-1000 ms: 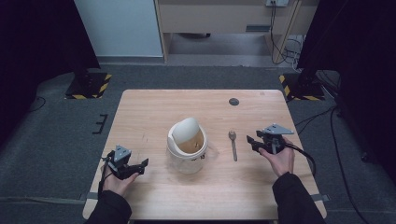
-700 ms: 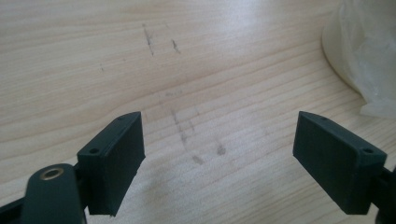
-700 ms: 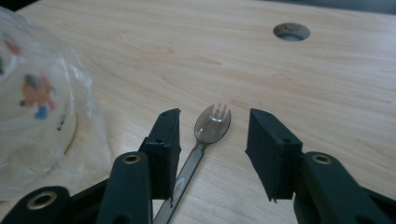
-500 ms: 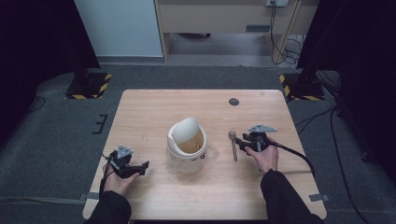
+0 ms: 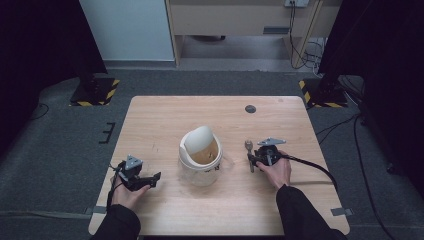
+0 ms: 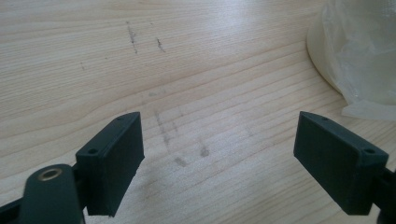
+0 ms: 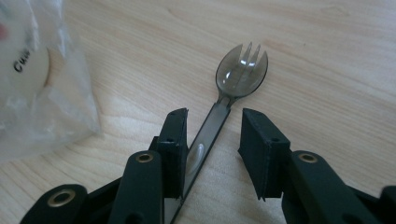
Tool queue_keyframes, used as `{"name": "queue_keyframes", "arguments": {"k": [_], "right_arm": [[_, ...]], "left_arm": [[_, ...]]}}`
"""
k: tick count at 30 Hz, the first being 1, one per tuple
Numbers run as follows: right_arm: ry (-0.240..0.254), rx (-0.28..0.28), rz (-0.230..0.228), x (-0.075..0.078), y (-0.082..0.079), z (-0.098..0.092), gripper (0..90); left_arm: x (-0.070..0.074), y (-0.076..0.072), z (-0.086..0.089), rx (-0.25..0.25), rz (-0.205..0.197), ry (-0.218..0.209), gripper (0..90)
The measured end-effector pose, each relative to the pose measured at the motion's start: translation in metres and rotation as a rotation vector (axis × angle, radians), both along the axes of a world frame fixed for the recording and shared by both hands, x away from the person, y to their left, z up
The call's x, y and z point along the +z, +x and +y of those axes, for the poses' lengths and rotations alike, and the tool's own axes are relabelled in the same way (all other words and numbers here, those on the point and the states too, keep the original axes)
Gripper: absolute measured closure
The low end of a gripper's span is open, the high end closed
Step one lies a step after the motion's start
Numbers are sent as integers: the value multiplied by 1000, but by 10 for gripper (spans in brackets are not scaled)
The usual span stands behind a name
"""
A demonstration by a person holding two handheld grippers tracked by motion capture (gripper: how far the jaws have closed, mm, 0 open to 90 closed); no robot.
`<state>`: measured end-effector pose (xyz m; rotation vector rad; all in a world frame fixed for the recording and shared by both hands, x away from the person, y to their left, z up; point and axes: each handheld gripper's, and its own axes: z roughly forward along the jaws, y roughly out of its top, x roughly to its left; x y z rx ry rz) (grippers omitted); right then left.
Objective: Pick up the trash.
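We find a pale, straight-grained wooden bench, faintly scuffed. At its centre stands a clear plastic cup with a white lid tilted up; a small dark disc lies near the far edge. A smoky translucent spork, tined at the bowl with a flat handle, lies just right of the cup. The right hand-held gripper is parted around its handle, one jaw touching it, not yet clamped. The left hand-held gripper is wide open over bare wood, the cup beside it.
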<state>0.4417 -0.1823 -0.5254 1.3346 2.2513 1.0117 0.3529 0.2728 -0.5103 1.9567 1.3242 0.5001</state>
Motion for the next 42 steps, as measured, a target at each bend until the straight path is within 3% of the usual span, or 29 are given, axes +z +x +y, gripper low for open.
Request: {"name": "queue_keyframes", "arguments": {"k": [7,12,20,25,28,29,30,33,35,42], "right_arm": [[-13,3,1,-4,0,2,648],[-40,10,-7,-3,0,0,798],[-61,40,1,2,1,-5,800],[11,36,-42,16,-1,-11,800],[82,36,-79,28,-4,-16,800],[128,33,-108,37,-7,-22,800],[128,33,-108,37,-7,-22,800],[201,29,-153,51,-13,-31,800],[259,27,-202,65,-20,-40,800],[306,69,-284,87,-38,-45,800]], "left_arm": [[0,0,0,-1,2,-2,154],[1,0,-1,-3,1,-4,154],[4,-1,1,4,-21,-20,161],[10,-4,1,7,-63,-50,167],[15,-6,-1,0,-94,-63,169],[17,-8,-2,-4,-105,-68,175],[19,-9,-3,-8,-115,-75,175],[27,-13,-7,-17,-161,-109,178],[33,-16,-10,-23,-196,-130,181],[53,-23,-14,-25,-297,-184,185]]}}
